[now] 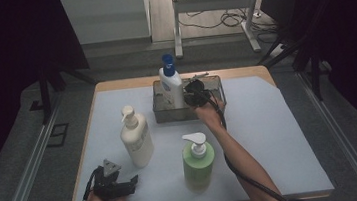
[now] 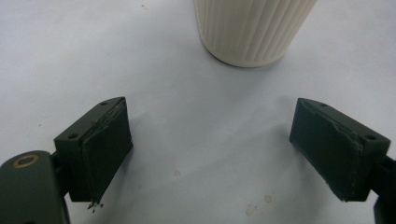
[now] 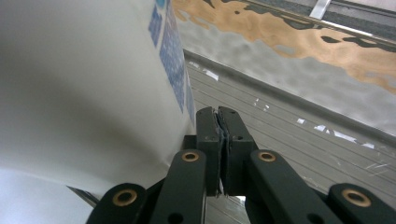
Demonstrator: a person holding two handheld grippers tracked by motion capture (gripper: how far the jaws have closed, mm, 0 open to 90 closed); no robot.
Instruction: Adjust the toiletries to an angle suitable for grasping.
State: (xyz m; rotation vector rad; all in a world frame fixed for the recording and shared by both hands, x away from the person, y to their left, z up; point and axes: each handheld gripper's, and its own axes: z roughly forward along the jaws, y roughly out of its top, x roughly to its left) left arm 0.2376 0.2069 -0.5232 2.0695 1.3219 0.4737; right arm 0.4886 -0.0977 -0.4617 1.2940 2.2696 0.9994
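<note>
A white bottle with a blue cap (image 1: 170,82) stands upright in the left part of a clear grey tray (image 1: 216,80) at the back of the table. My right gripper (image 1: 194,96) reaches into the tray just right of that bottle. In the right gripper view its jaws (image 3: 218,115) are pressed together with nothing between them, and the white bottle (image 3: 79,93) lies close against the left jaw. My left gripper (image 1: 133,181) rests near the front left edge, open and empty (image 2: 212,144), pointing at the base of a ribbed cream pump bottle (image 2: 250,28).
The cream pump bottle (image 1: 136,137) stands left of centre on the white sheet. A green pump bottle (image 1: 198,161) stands in front of centre, beside the right forearm. The ribbed tray floor (image 3: 289,135) lies open to the right of the white bottle.
</note>
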